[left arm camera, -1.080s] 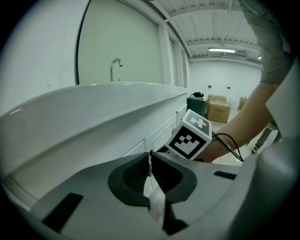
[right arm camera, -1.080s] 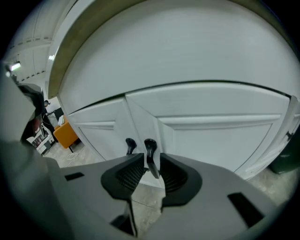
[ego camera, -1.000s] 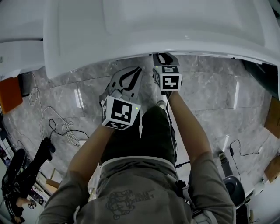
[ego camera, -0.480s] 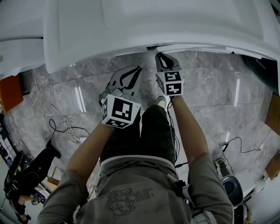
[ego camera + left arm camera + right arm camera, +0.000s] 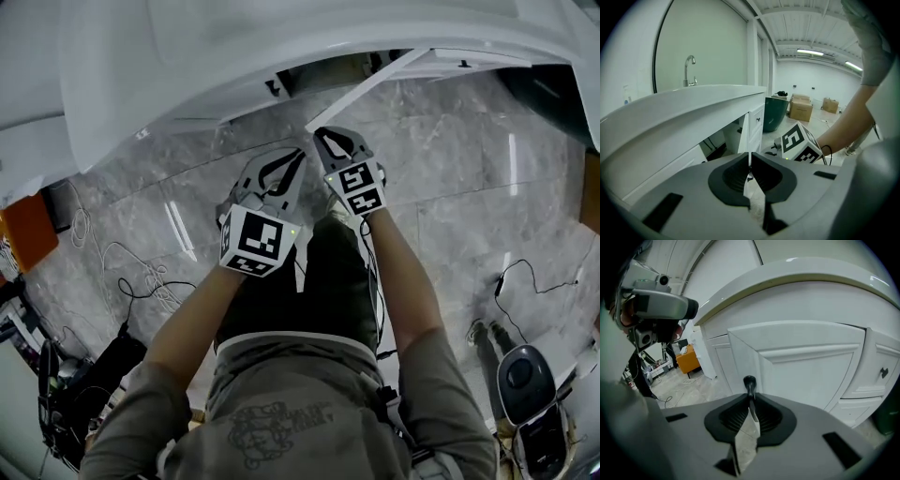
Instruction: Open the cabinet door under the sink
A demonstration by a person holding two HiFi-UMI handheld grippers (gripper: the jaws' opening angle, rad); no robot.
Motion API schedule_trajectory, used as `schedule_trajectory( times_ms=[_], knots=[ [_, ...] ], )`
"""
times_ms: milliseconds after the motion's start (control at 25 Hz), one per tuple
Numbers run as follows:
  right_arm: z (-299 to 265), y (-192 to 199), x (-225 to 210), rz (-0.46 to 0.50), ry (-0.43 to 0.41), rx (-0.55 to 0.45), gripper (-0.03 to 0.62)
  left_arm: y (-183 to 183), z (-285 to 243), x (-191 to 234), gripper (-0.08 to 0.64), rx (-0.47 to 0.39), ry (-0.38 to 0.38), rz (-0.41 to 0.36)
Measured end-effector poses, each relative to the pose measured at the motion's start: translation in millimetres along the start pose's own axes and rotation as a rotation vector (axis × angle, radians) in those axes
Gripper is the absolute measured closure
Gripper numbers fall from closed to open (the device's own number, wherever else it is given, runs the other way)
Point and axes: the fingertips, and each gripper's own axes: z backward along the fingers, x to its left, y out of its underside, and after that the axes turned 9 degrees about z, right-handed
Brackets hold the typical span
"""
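Pinching the knob [image 5: 749, 380], the right tongs [image 5: 750, 397] had pulled the cabinet door [image 5: 370, 84] ajar at 12 o'clock. The left tongs [image 5: 750, 161] hung pressed together, empty. Opening looked well begun.

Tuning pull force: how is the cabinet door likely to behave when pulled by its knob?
The cabinet door looks like a rigid framed panel, so it should swing as one piece rather than flex. Its small dark knob, pinched in the right tool, looks smooth and rounded, so it may slip under a sideways tug. Standing ajar, the door likely moves freely.
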Motion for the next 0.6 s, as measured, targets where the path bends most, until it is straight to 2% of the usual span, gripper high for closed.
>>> schedule_trajectory(
  times_ms=[120,360,600],
  knots=[
    [18,10,3,0.013,-0.009,0.004,0.537,-8,-4,-17,0.531,-0.001,0.008,-0.022],
    [58,43,0,0.043,-0.037,0.013,0.537,-16,-19,-43,0.531,0.015,0.028,-0.019],
    [112,84,-23,0.04,-0.017,0.016,0.535,-11,-42,-88,0.529,0.085,0.153,-0.051]
  ],
)
